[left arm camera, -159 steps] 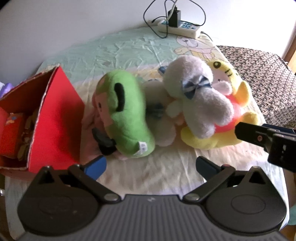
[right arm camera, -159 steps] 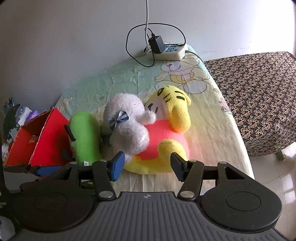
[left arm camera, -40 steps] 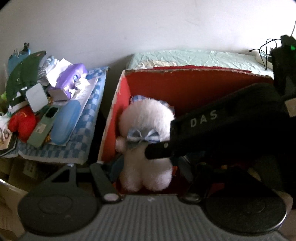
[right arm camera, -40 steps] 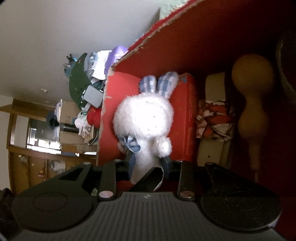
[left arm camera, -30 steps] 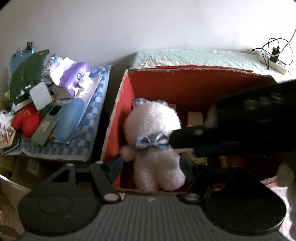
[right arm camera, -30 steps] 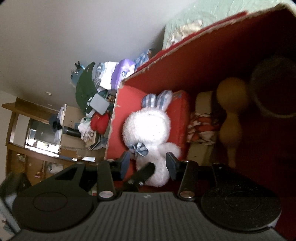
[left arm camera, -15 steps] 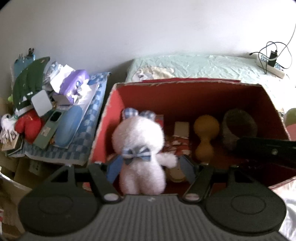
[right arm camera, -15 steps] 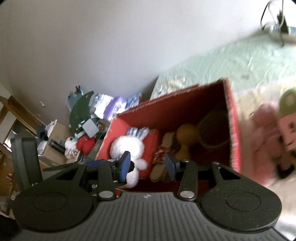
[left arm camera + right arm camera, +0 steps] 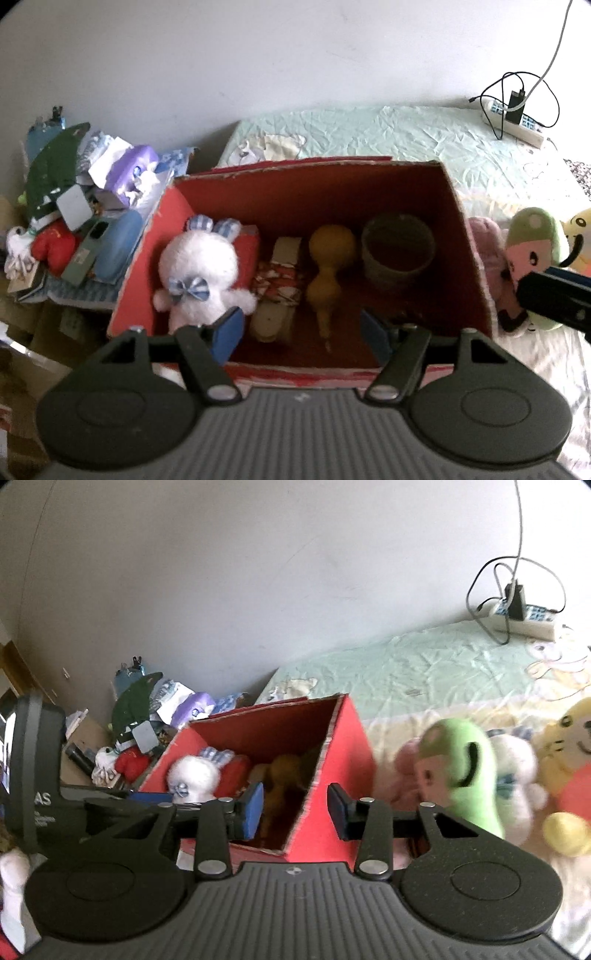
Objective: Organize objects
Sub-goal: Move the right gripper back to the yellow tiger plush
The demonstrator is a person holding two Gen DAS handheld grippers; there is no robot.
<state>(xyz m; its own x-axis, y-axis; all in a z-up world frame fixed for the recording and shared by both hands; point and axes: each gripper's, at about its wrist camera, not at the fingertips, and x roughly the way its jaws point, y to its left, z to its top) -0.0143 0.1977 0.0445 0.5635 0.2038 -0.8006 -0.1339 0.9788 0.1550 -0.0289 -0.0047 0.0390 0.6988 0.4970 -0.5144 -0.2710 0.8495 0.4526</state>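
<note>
White and fluffy, the toy rabbit [image 9: 199,271] sits upright at the left end of the red box [image 9: 467,236], its checked ears against a red packet behind it and a blue checked bow at its neck. Beside it in the box lie a red-and-white patterned bundle [image 9: 279,282], a yellow-brown gourd [image 9: 327,266] and a round dark pot [image 9: 397,245] near the right wall.

The left gripper [image 9: 301,332] hangs above the near edge of the box with its jaws apart and nothing between them; they have just been opening. Its left blue pad sits just in front of the rabbit's arm, without pressing on it.

The right gripper [image 9: 295,808] is over the near right corner of the box, jaws apart and empty, and they have just been closing a little. From the right wrist view the rabbit [image 9: 194,777] lies to the left of its fingers, down in the box [image 9: 347,746], with the box's right wall between the two fingers.

Outside the box on the right, on the pale sheet [image 9: 406,664], lie a green toy [image 9: 467,764], a pink toy [image 9: 487,251] and a yellow toy [image 9: 569,749], blurred. A power strip [image 9: 513,122] with a black cable rests at the far end by the wall. Left of the box is a cluttered pile [image 9: 81,206] of papers, cases and a purple tissue pack.
</note>
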